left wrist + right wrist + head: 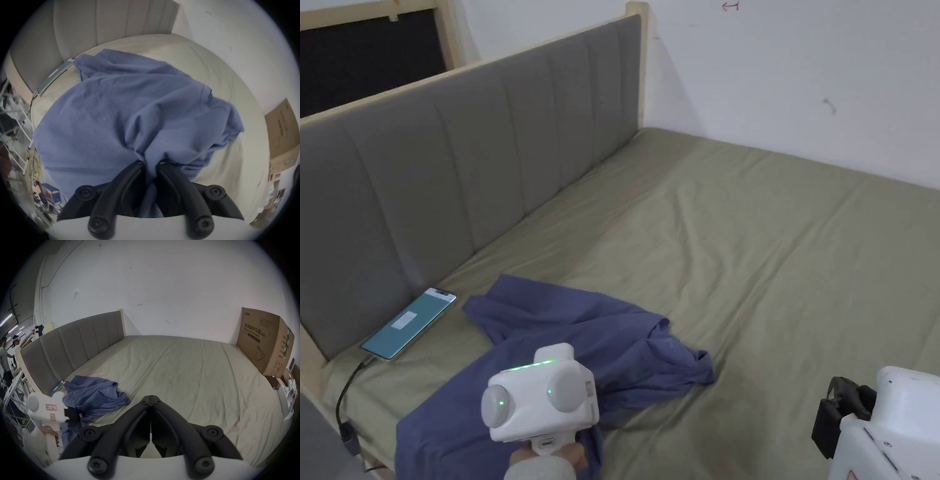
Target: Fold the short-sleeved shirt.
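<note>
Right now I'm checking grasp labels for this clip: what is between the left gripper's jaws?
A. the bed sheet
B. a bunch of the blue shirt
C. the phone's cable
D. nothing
B: in the left gripper view the left gripper has both jaws pressed on a gathered bunch of the blue shirt, with the fabric puckering out from the tips.
</note>
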